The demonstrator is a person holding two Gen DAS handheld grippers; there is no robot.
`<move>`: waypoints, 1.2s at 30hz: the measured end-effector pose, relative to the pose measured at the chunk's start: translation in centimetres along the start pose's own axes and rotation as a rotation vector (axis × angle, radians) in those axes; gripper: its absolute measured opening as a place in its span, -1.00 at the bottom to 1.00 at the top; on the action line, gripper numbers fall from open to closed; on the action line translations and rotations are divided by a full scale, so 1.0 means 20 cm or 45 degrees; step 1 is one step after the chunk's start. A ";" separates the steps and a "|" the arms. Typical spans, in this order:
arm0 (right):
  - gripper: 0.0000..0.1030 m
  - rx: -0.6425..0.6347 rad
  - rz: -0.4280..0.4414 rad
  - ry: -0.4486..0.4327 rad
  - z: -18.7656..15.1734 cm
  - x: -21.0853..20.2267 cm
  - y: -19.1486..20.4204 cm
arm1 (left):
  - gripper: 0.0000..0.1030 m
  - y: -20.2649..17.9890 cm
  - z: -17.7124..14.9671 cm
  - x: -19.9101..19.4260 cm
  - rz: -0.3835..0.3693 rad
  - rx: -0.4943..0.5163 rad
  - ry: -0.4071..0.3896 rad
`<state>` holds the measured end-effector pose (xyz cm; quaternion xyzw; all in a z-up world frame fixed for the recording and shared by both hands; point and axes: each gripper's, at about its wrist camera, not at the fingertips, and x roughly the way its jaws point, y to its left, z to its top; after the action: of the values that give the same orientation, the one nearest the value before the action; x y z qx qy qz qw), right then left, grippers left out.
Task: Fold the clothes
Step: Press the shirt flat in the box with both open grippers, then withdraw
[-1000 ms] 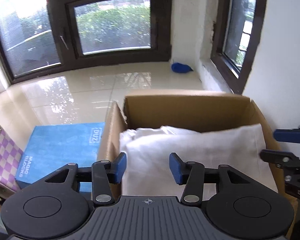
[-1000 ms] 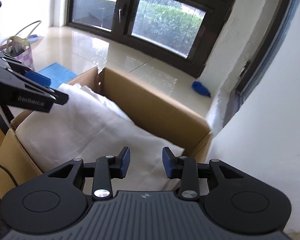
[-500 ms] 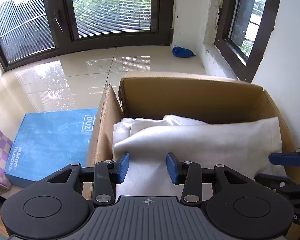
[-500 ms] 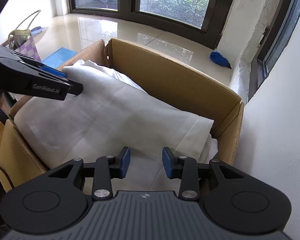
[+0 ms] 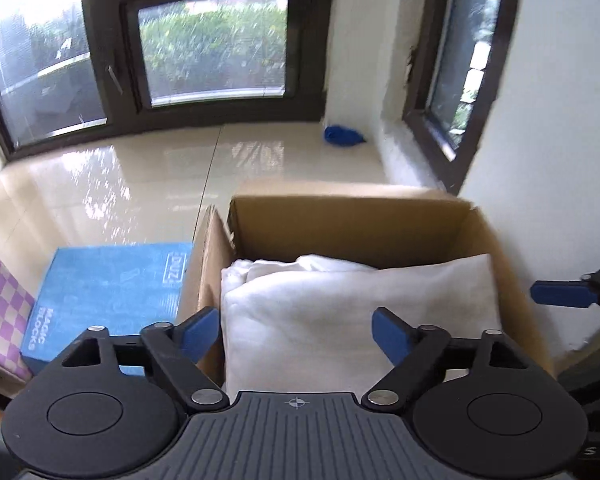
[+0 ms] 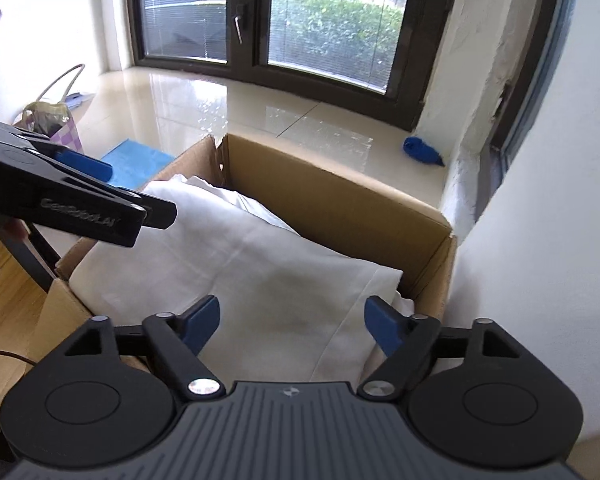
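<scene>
- White folded cloth [image 6: 260,276] lies inside the open cardboard box [image 6: 340,204], filling most of it; a second white layer bunches up at the box's far left corner [image 5: 260,270].
- Left tool [image 5: 296,334] hovers above the near left part of the cloth, jaws spread wide after just opening, nothing gripped between the blue pads [image 5: 198,332].
- Right tool [image 6: 294,322] hangs over the near right end of the cloth, jaws also wide, just opened, pads clear of the fabric.
- Left tool also shows in the right wrist view as a black arm [image 6: 72,204] over the cloth's left side.
- Box sits on the glossy tiled floor [image 5: 140,188], against the white wall [image 5: 548,152].
- Blue flat box [image 5: 108,292] lies just left of the cardboard box.
- Purple checked bag [image 6: 66,132] stands further left.
- Small blue object [image 5: 342,136] lies on the floor in the corner below the window [image 5: 216,44].
</scene>
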<state>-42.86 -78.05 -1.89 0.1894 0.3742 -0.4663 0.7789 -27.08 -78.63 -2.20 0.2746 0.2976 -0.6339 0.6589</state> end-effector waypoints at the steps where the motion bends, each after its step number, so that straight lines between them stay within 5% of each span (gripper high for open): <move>1: 0.78 0.006 -0.008 -0.001 -0.01 -0.03 0.01 | 0.81 -0.01 -0.01 -0.04 0.003 0.008 -0.013; 6: 0.87 0.015 -0.052 -0.011 -0.09 -0.16 0.12 | 1.00 -0.03 -0.08 -0.25 0.014 0.011 -0.071; 20: 0.96 0.182 -0.100 -0.090 -0.39 -0.61 0.48 | 1.00 0.10 -0.51 -0.84 0.027 0.069 -0.063; 36: 0.97 0.260 -0.212 -0.101 -0.78 -1.03 0.90 | 1.00 0.23 -1.06 -1.26 0.072 0.075 0.035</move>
<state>-39.39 -46.97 2.73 0.2175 0.3082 -0.5721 0.7283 -23.85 -45.82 2.22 0.3108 0.2799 -0.6196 0.6642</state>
